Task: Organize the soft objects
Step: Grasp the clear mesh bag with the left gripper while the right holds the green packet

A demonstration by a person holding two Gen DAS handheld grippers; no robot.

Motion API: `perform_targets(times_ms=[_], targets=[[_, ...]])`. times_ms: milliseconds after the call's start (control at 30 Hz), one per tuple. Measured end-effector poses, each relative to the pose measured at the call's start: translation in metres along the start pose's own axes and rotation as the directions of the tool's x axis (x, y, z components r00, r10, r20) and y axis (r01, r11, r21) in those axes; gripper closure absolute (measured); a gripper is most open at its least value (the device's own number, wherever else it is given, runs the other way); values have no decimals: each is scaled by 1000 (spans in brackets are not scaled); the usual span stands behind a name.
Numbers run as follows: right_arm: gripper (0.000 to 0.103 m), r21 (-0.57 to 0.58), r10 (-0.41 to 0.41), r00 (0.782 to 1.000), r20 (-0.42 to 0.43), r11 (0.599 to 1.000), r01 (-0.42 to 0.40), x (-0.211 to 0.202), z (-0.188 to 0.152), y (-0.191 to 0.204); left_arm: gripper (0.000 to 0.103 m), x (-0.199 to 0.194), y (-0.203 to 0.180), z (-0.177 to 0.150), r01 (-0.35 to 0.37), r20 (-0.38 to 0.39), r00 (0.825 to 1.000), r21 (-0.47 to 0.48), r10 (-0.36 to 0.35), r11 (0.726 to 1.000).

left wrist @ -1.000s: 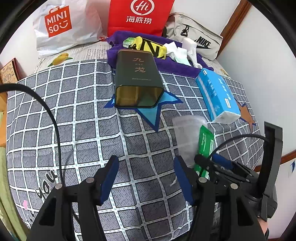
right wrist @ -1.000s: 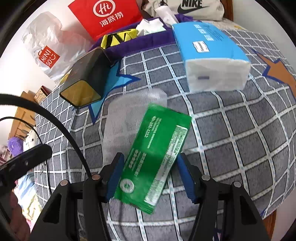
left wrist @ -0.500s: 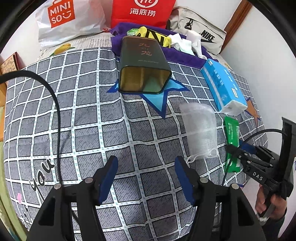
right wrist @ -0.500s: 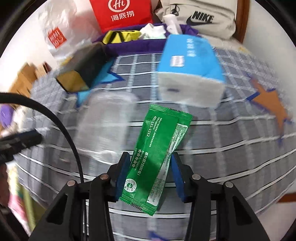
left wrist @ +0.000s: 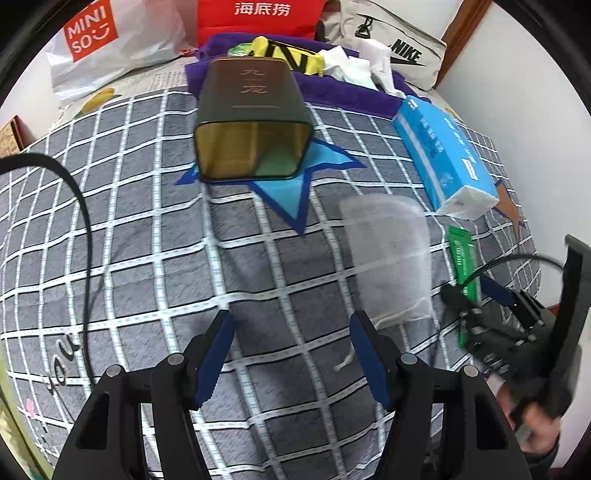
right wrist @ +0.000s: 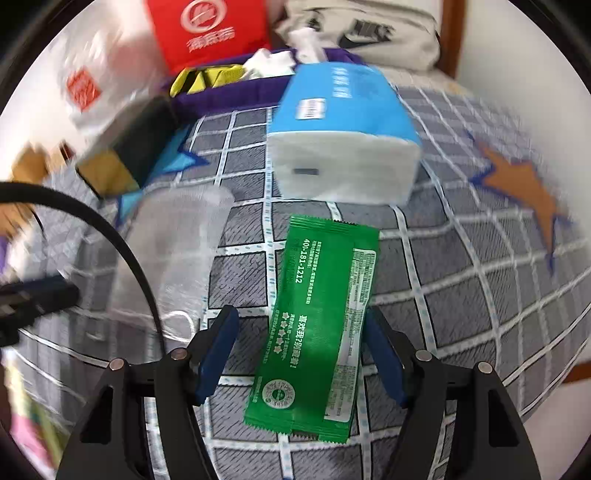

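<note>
A green wet-wipe packet (right wrist: 321, 321) lies on the checked bedspread (right wrist: 461, 295) between the fingers of my right gripper (right wrist: 301, 325). Its jaws are opening and its pads stand just off the packet's edges. To the packet's left lies a translucent mesh pouch (right wrist: 177, 251) with a white drawstring. In the left wrist view the pouch (left wrist: 388, 251) is up and right of my left gripper (left wrist: 291, 332), which is open over bare bedspread with nothing between its fingers. The right gripper (left wrist: 469, 291) shows at the right over the green packet (left wrist: 463, 254).
A blue tissue pack (left wrist: 443, 155) lies beyond the pouch. A dark green tin (left wrist: 255, 122) lies on its side with its open end facing me. Behind it a purple towel (left wrist: 343, 96) carries small packets and tissues. Shopping bags (left wrist: 92, 33) line the wall.
The right jaws squeezed in on the green packet, then widened again; the packet now lies straighter between them. My left gripper has sunk closer to the bed and nearer the pouch.
</note>
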State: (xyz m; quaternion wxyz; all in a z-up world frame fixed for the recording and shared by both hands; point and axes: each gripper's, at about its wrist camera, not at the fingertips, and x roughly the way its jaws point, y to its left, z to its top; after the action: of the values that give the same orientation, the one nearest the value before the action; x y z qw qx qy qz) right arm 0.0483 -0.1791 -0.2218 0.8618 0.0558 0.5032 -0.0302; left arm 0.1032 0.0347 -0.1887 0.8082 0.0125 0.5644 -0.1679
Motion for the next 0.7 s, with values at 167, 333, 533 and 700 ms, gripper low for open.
perform_targets(times_ms=[167,333,533,700], targets=[[65,0,17,998,57,1000,-17,-5,-3,-10,40,10,-13,0,-9,-27,1000,24,9,1000],[69,15,102,994,42,995,-103,-7,-2,-34,40,17,-29,5,20,-33,999,27,-19,999],[69,6,120,993,21,993,-120,-13,-5,-54,29,33,-57,12,69,-16,998,67,-68,995],[69,6,131,991,16,991,-131,-15,-6,-65,7,46,-83,15,14,2,1000,133,-15,991]])
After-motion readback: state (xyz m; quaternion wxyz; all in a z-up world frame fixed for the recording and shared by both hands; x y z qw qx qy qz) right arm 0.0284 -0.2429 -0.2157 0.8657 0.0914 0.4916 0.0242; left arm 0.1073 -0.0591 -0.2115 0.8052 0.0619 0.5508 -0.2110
